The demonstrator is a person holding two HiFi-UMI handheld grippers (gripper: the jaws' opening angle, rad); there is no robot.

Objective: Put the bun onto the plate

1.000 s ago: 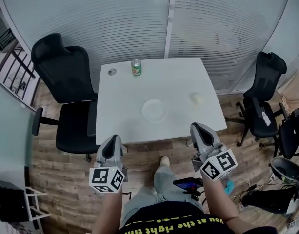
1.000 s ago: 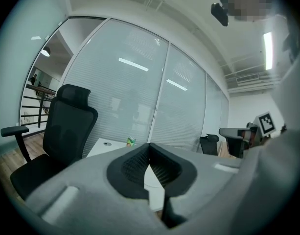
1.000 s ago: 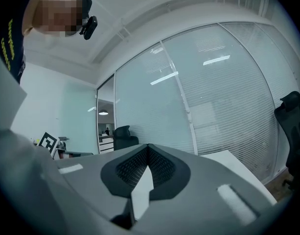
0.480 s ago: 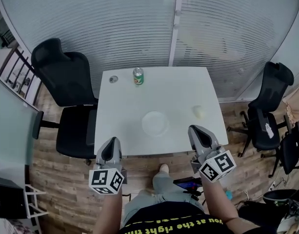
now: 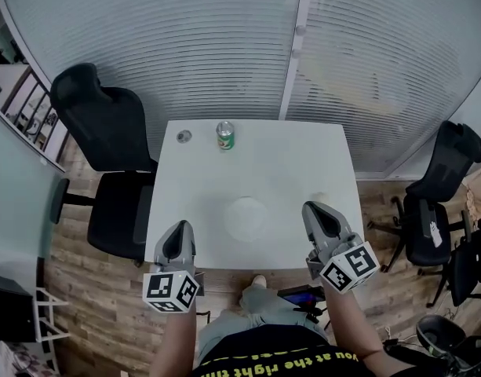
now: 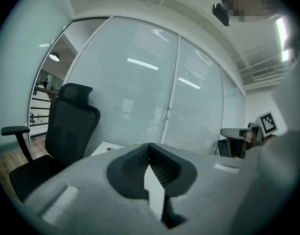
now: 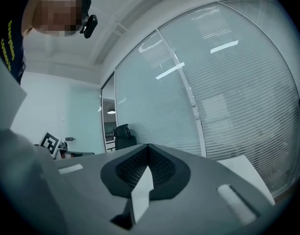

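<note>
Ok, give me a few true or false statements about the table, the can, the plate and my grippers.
The can stands on the plate. False: it stands near the table's far edge, apart from the plate.
The plate is bare. True.
The left gripper and right gripper are both open. False: both are shut, holding nothing.
A black chair stands left of the table. True.

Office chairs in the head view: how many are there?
2 for sure: one office chair left of the table, another right of it. Dark shapes at the right edge may hide more.
</note>
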